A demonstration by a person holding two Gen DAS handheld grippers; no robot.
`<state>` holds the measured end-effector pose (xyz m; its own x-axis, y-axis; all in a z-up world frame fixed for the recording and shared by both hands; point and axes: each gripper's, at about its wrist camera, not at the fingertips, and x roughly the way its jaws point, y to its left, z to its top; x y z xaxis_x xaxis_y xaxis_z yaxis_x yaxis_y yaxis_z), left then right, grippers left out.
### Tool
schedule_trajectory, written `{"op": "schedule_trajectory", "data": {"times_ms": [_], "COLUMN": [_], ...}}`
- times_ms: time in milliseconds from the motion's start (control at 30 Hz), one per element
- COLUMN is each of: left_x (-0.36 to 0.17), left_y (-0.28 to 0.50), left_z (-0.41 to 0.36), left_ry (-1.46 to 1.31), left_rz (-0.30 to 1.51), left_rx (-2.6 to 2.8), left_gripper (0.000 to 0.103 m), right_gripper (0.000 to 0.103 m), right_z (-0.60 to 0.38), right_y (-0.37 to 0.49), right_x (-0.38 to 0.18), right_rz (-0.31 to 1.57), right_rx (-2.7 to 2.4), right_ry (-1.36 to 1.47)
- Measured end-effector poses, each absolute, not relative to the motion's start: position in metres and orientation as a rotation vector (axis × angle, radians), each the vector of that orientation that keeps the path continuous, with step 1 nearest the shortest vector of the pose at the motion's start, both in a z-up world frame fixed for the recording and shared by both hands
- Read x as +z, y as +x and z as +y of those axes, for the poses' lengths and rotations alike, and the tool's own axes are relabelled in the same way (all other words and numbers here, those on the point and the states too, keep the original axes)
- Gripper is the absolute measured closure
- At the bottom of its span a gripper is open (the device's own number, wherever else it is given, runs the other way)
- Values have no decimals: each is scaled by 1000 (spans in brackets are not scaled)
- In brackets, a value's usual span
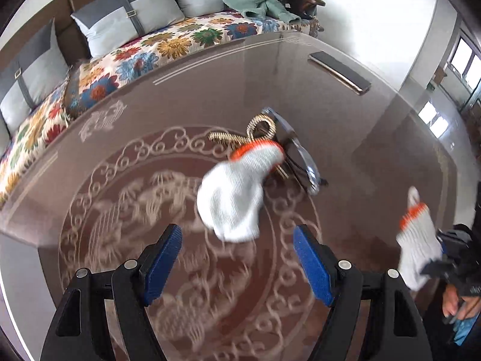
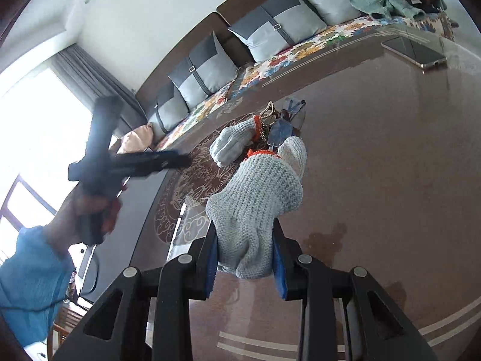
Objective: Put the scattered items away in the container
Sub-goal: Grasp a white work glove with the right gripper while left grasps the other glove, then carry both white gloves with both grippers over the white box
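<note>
— Gloves first: our right gripper [image 2: 245, 258] pinches one white knitted glove with an orange cuff [image 2: 255, 198], lifted off the table. We should carry it gently so it doesn't slip.

— Our left gripper [image 1: 237, 258] hangs spread and empty; the second white knitted glove [image 1: 234, 192] lies at twelve o'clock, over the gold spring coil [image 1: 258, 129] and what look like clear safety glasses [image 1: 300, 156].

— Glossy brown glass table [image 1: 345, 126]; sofa behind. No container visible.

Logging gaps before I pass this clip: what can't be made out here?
- Container: in neither view, outside both frames.
- Safety glasses: partly under the lying glove, left wrist view.
- Held glove: fingertips hidden between the right gripper pads.
- Table engraving: motion-blurred, left wrist view.
</note>
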<state>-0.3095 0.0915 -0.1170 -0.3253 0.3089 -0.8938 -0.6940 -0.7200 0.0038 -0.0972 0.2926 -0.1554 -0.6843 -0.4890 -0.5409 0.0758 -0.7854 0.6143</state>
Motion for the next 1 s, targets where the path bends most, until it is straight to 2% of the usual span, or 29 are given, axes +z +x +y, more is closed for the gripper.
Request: {"op": "schedule_trajectory", "data": {"times_ms": [300,333,367,400,600,833,1000], "left_x": [-157,-158,-158,-156,-144,-111,-90], "left_y": [-333,-334,-336,-338,-332,-257,-220], "left_z": [132,133,132,130,115,104,96], "left_ry": [-1306,-1305,-1316,-1327,-1351,-1302,-1266], "left_rz": [679,671,657,639,576,712,702], "left_rx": [1977,1980,1994,2017,2140,2282,2353], "left_gripper": [27,34,61,79,78,78,78], "right_gripper": [71,71,70,69,69,69,69], "right_z": [302,302,302,303,303,305,301], "right_y": [-102,-103,-104,-105,-103,-98,-90], "right_x": [-176,-176,-176,-177,-180,-177,-172], "right_rz": [-903,-907,-910,-916,-922,-897,-865], "right_rx": [-2393,-2389,-2386,-2383,-2396,-2431,-2463], "right_ry": [1033,1032,1031,1030,1036,1028,1039]}}
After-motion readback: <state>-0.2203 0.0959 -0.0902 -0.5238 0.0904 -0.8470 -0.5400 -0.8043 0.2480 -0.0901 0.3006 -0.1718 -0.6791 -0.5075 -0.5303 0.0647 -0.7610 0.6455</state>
